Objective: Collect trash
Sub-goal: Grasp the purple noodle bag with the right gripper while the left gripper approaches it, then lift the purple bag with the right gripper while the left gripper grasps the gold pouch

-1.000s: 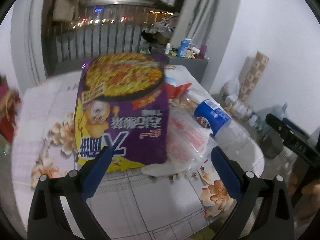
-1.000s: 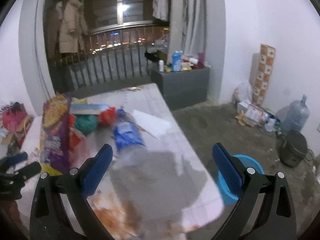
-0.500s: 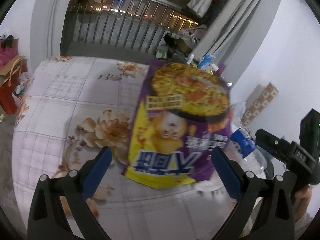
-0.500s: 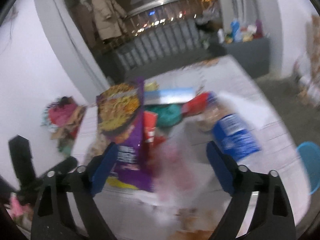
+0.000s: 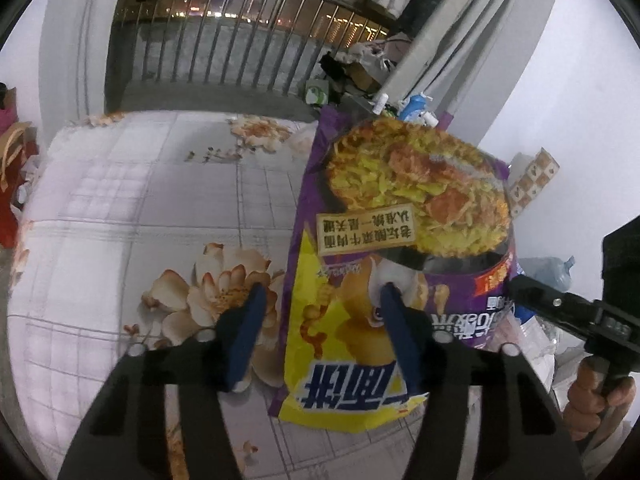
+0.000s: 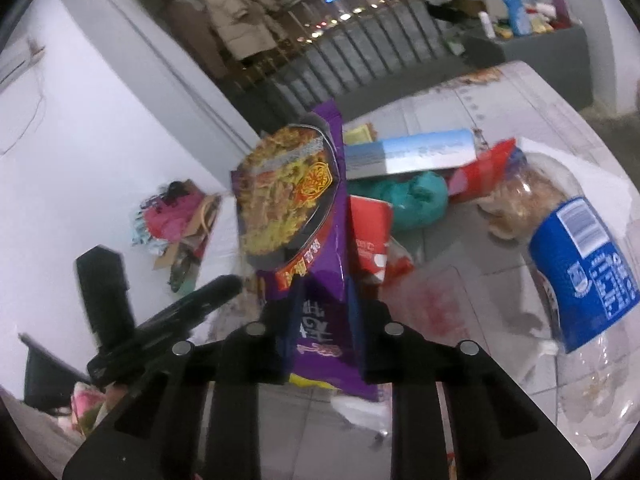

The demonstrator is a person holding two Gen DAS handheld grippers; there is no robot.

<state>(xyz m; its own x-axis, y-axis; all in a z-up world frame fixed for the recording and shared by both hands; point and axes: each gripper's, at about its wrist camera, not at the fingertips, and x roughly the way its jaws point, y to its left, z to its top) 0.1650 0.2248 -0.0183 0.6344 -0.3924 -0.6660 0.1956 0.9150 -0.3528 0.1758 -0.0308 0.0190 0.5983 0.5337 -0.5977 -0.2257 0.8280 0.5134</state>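
- My right claw [image 6: 320, 320] is nearest: its jaws are closing, the blue pads on either side of the lower end of the purple noodle bag [image 6: 316, 240], which stands on edge between them.
- My left claw [image 5: 320, 332] is closing too. Its right pad lies over the bag's [image 5: 400, 240] yellow lower face, its left pad over the flowered counter [image 5: 140, 208]; whether either pad presses the bag I cannot tell.
- In the left wrist view my right hand [image 5: 596, 396] grips the other claw's black handle at the right edge.
- Just behind the bag, in the right wrist view, a red carton [image 6: 370, 236] leans against it, crowding that side.
- To the right lies a clear plastic bottle [image 6: 580, 280] with a blue label, on its side on the counter [image 6: 440, 96].
- Farther back sit a crumpled teal bag [image 6: 416, 196], a red wrapper [image 6: 484, 172] and a long blue-and-white box [image 6: 412, 152].
- Beyond the counter are a balcony railing [image 5: 224, 56], hanging coats [image 6: 236, 16] and a grey cabinet [image 6: 540, 44] loaded with bottles.
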